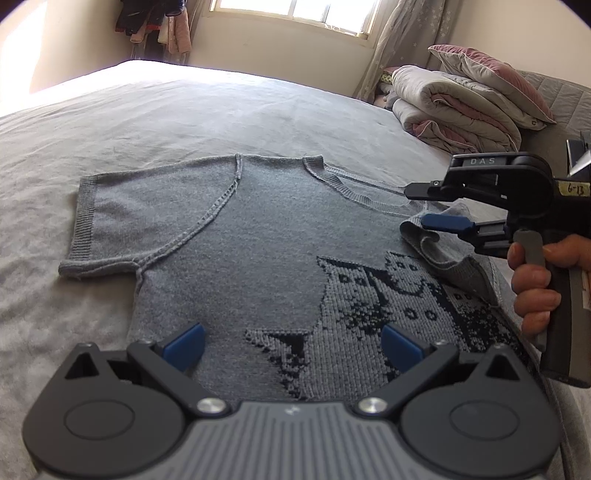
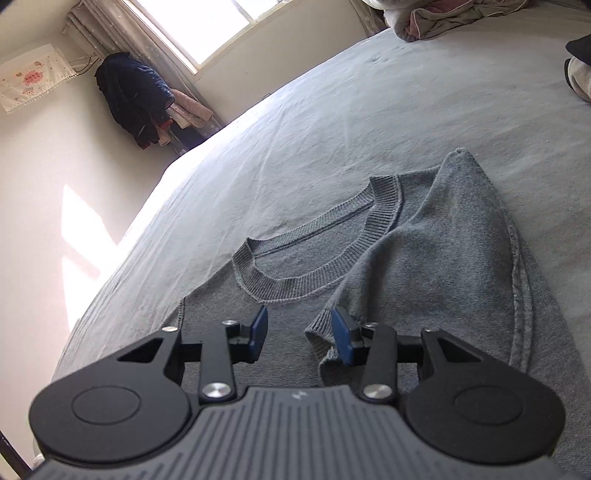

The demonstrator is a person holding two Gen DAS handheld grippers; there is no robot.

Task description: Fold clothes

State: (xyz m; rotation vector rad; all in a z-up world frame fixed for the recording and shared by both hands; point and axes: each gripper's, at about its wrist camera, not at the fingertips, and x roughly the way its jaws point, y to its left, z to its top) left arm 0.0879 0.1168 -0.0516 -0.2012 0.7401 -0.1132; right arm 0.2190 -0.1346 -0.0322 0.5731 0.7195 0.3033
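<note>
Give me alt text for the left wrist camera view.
A grey knitted sweater with a cat pattern lies flat on a bed, one sleeve folded inward. The right gripper, held in a hand, hovers open-jawed over that sleeve; the left gripper is open in front.

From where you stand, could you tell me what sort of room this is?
Most likely a bedroom: the sweater lies on a wide bed, folded quilts and a pillow are stacked at its far end, and clothes hang by the curtained window.
</note>
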